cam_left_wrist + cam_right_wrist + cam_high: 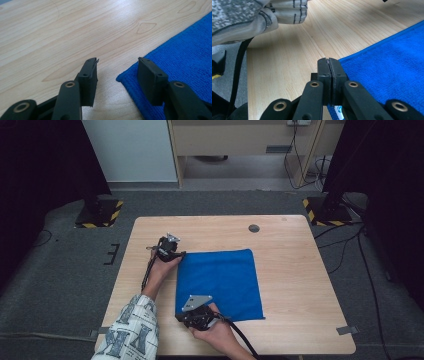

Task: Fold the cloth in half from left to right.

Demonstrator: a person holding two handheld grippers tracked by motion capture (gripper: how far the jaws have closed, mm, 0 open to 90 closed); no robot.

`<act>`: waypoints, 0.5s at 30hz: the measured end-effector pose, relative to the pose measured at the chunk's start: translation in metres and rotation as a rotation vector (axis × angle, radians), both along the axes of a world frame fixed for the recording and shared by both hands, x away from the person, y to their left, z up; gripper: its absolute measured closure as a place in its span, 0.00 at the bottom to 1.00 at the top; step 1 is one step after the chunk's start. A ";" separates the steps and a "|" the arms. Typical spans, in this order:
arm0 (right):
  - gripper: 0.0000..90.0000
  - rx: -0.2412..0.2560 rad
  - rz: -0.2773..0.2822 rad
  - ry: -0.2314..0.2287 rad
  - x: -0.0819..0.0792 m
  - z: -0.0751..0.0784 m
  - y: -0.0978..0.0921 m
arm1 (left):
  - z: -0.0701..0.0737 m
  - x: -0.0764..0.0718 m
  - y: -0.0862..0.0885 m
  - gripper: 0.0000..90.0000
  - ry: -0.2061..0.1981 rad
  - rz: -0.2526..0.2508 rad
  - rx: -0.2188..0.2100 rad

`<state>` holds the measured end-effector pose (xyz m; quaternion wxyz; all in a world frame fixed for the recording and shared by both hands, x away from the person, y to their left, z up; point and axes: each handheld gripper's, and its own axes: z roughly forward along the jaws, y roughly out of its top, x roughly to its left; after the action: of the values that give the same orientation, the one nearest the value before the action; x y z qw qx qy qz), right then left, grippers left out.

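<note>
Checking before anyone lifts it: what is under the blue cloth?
Around the blue cloth only the bare wooden table shows. It lies flat with no bump, but whatever it covers is hidden.

Overhead and close views share cloth (220, 282).

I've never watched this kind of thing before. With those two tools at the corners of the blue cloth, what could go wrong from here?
1. The left hand-held gripper is open, one jaw over the blue cloth's corner, one over bare wooden table. Closing now might miss the corner or catch very little fabric.
2. The right hand-held gripper is shut at the near corner, seemingly pinching just the edge; a pull could slip it free.
3. Lifting only one corner would likely bunch the cloth.
</note>
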<state>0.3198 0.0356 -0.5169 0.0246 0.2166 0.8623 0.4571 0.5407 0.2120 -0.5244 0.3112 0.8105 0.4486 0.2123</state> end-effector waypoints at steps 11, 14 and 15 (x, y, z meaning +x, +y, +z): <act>0.99 0.009 0.001 -0.002 -0.001 -0.001 0.003 | -0.002 -0.004 0.002 0.72 0.044 -0.015 -0.069; 0.99 0.012 0.001 0.000 -0.002 0.000 0.003 | -0.003 -0.007 0.000 0.86 0.043 -0.033 -0.086; 0.99 0.008 0.004 -0.002 -0.002 0.000 0.003 | -0.003 -0.007 -0.001 0.90 0.058 -0.039 -0.103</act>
<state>0.3178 0.0390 -0.5169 0.0237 0.2145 0.8609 0.4606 0.5333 0.2110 -0.5270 0.3435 0.8078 0.4518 0.1592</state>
